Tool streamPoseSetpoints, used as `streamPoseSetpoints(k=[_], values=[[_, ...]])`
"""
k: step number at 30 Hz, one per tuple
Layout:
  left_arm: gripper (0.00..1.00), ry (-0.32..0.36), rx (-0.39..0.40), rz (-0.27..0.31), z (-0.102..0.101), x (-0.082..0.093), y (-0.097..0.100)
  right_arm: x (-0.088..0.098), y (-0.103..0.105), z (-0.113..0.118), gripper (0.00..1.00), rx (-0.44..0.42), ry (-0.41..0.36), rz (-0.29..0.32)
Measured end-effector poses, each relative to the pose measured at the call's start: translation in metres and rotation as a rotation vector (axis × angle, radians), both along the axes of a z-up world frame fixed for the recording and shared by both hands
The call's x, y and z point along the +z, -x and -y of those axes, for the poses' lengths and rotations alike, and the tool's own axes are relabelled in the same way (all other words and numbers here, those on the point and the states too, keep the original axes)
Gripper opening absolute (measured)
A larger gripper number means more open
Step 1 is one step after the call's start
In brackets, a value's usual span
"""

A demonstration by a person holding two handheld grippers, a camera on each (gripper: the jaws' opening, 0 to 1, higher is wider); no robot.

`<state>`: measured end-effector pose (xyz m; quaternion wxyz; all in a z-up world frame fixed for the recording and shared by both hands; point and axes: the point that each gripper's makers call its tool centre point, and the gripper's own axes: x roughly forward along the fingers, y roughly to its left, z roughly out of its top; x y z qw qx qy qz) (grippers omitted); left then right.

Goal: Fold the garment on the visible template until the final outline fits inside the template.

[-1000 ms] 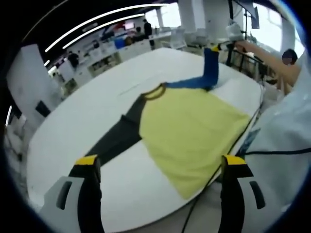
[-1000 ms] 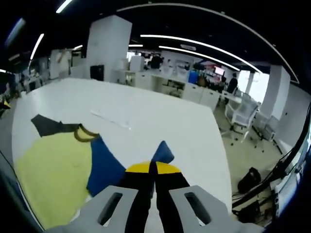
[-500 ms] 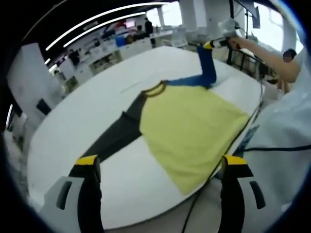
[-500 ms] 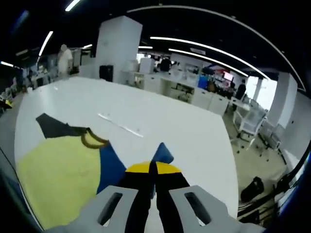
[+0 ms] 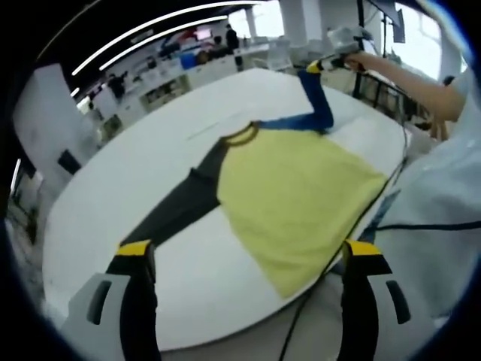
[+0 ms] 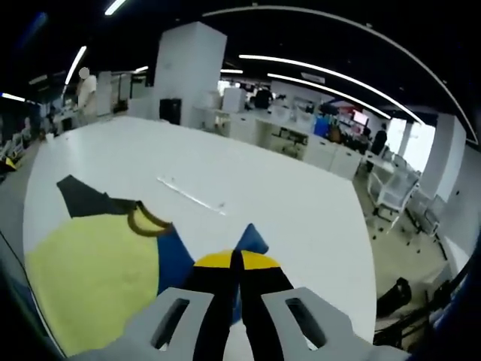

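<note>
Open office, white oval tabletop [image 5: 150, 173] bearing yellow-bodied shirt [image 5: 293, 195] spread flat. Right tool [image 6: 236, 265] pinching lifted blue sleeve [image 5: 319, 101]; left tool [image 5: 244, 252] gaping, empty. Folding barely begun, grey sleeve [image 5: 176, 214] untouched

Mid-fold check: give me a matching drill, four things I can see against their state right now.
Things:
1. blue sleeve
2. dark grey sleeve
3. left gripper
4. yellow shirt body

States:
A. open, holding nothing
B. lifted off the table, pinched at its end
C. lying flat, stretched out on the white table
D. spread flat, reaching the table's near edge

Pairs: 1-B, 2-C, 3-A, 4-D
</note>
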<state>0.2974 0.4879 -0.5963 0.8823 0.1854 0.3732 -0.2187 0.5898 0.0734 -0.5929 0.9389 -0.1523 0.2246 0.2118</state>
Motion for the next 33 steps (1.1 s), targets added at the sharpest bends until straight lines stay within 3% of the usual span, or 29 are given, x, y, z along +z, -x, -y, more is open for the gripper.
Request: streamPoseSetpoints(k=[14, 33], values=[[1.00, 0.007, 0.032, -0.004, -0.005, 0.000, 0.000, 0.002, -0.020, -0.037, 0.02, 0.074, 0.018, 0.004], [1.00, 0.019, 0.078, 0.001, -0.016, -0.003, 0.007, 0.008, -0.021, -0.099, 0.02, 0.193, 0.026, 0.013]])
